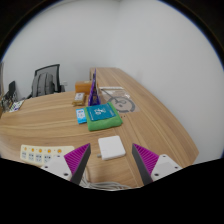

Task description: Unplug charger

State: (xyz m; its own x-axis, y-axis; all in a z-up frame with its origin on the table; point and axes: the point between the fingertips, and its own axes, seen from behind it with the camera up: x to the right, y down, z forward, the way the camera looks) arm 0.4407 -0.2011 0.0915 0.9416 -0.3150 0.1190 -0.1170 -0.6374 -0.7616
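Observation:
A white square charger (110,147) lies flat on the wooden desk (150,115), between my two fingers and just ahead of them. A thin white cable (104,182) runs across the desk below it, close to the fingers. My gripper (112,163) is open, with the purple pads (76,160) at either side of the charger and a gap on each side. Nothing is held. I cannot see where the charger is plugged in.
Beyond the charger lie a green book (102,122), a blue box (81,117) and a purple stand (95,98). A clear bag (118,101) lies to the right. A yellow-dotted sheet (40,152) lies left. A black chair (46,79) stands at far left.

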